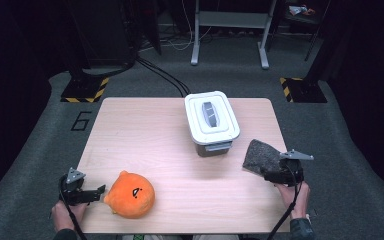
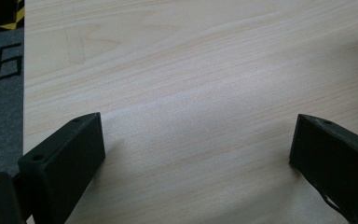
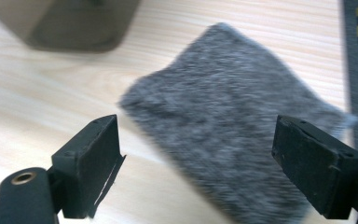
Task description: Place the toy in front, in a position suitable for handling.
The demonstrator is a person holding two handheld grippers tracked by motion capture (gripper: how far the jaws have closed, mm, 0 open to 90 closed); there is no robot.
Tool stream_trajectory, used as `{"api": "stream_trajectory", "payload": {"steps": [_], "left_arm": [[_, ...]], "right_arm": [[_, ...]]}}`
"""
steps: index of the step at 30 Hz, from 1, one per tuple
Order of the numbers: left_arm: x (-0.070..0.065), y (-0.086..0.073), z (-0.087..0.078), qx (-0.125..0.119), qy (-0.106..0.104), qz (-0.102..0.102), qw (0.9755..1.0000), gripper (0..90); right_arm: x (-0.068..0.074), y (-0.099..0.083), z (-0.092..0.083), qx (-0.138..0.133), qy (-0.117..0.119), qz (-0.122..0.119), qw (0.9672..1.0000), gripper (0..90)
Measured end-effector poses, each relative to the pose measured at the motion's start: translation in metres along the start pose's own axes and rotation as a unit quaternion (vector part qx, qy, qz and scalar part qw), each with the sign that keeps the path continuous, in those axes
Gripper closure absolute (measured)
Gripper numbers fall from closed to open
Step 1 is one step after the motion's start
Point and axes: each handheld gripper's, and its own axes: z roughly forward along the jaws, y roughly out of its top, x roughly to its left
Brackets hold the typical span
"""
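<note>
High view: the fuzzy grey felt pad (image 1: pixel 261 157) lies flat near the light wooden bench's (image 1: pixel 155 135) right edge, just ahead of the right gripper (image 1: pixel 275 176), jaws spread wide, nothing pinched. The left gripper (image 1: pixel 100 190) sits beside the round orange plush toy (image 1: pixel 130 194), jaws also spread.

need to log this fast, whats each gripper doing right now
Left gripper: open, nothing between its jaws, bare table beneath.
Right gripper: open, holding nothing; the grey fuzzy cloth lies on the table just ahead.
</note>
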Motion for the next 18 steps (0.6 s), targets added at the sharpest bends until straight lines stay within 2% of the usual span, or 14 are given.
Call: {"api": "stream_trajectory", "payload": {"steps": [7, 13, 18], "left_arm": [[0.000, 0.000, 0.000, 0.003, 0.000, 0.001, 1.0000, 3.0], [0.000, 0.000, 0.000, 0.003, 0.002, 0.000, 1.0000, 3.0], [0.000, 0.000, -0.001, 0.003, 0.001, 0.000, 1.0000, 3.0]], "right_arm": [[0.022, 0.009, 0.003, -0.006, 0.041, -0.007, 0.9991, 12.0], [0.033, 0.034, 0.010, -0.016, 0.061, -0.026, 0.9977, 13.1], [0.037, 0.053, 0.015, -0.024, 0.075, -0.024, 0.9966, 13.9]]}}
